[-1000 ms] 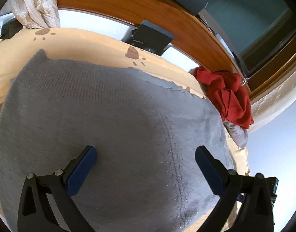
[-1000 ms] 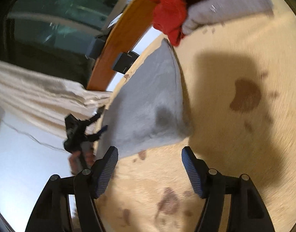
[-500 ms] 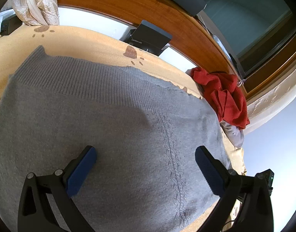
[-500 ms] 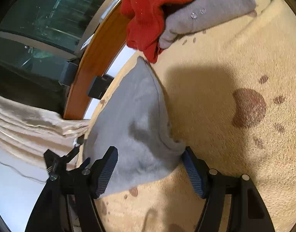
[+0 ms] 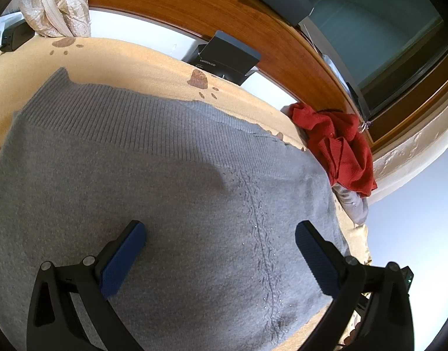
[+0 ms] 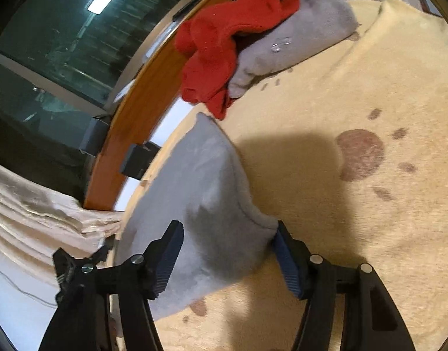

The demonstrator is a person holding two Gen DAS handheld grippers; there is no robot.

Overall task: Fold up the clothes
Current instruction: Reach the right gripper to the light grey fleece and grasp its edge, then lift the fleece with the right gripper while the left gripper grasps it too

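Observation:
A grey knit sweater (image 5: 165, 181) lies spread on a cream blanket (image 5: 121, 58) with brown paw prints. My left gripper (image 5: 221, 251) is open and hovers low over the sweater's middle. In the right wrist view the sweater (image 6: 200, 193) shows from its side edge. My right gripper (image 6: 226, 251) is open, and the sweater's near corner sits between its jaws. Whether the pads touch the cloth I cannot tell.
A red garment (image 5: 338, 146) lies on a folded grey one (image 5: 352, 201) at the blanket's far right; both show in the right wrist view (image 6: 224, 49). A wooden ledge (image 5: 194, 8) with dark boxes (image 5: 226, 55), a curtain (image 5: 60, 3) and a window run behind.
My right gripper has moved forward until the sweater's corner lies between its jaws. My left gripper has pulled back slightly over the sweater, so more of the ribbed hem shows.

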